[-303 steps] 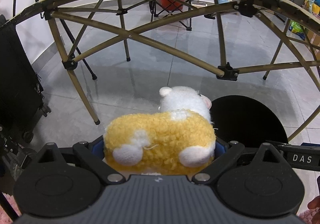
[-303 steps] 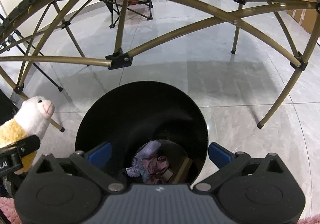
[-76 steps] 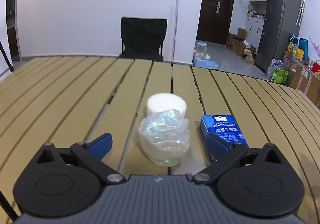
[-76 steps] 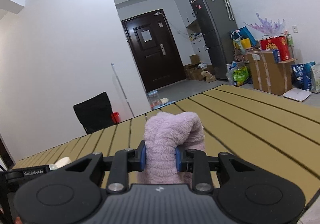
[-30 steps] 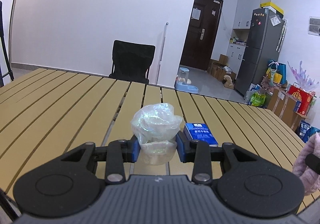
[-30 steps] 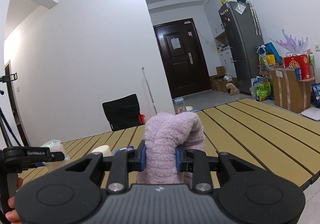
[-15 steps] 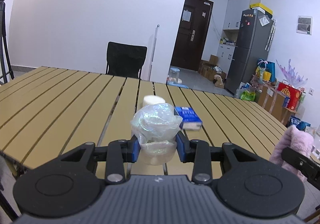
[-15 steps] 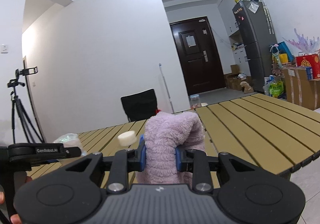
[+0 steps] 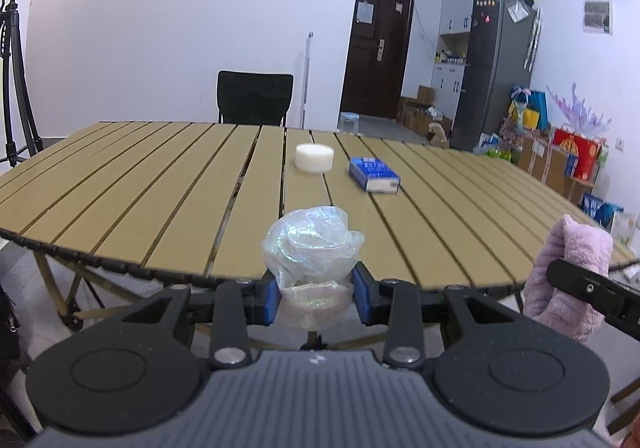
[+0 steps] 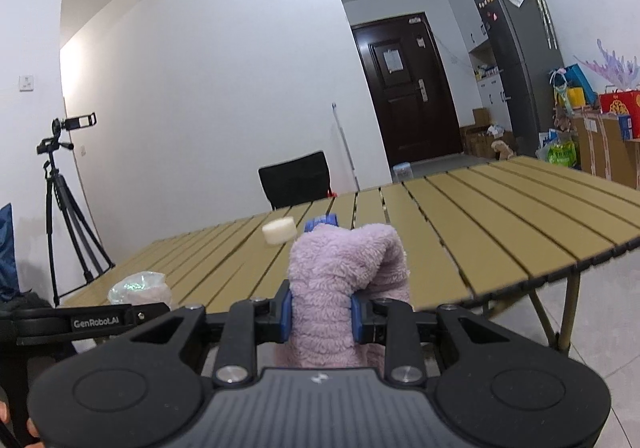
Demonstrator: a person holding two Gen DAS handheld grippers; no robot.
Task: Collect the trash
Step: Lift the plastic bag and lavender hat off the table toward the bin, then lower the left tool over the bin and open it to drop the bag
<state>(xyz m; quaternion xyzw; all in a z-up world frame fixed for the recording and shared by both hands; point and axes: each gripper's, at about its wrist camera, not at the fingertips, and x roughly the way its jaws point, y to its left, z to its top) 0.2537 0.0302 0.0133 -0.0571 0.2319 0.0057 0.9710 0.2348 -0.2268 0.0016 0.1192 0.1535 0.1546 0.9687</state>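
1. Left wrist view: left gripper (image 9: 315, 298) pinches a crumpled iridescent plastic wad (image 9: 312, 248) between its blue pads, held out past the near edge of the slatted table (image 9: 160, 188), probably for carrying to a bin (none in view). White foam puck (image 9: 314, 158) and blue tissue pack (image 9: 374, 175) lie on the table.
2. Right wrist view: right gripper (image 10: 319, 314) is clamped narrow on a fuzzy lilac cloth (image 10: 344, 280), gripped mid-body so it can't slip.

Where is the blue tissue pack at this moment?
In the left wrist view the blue tissue pack lies on the slatted table, just right of the white foam disc, beyond the gripped plastic wrap.
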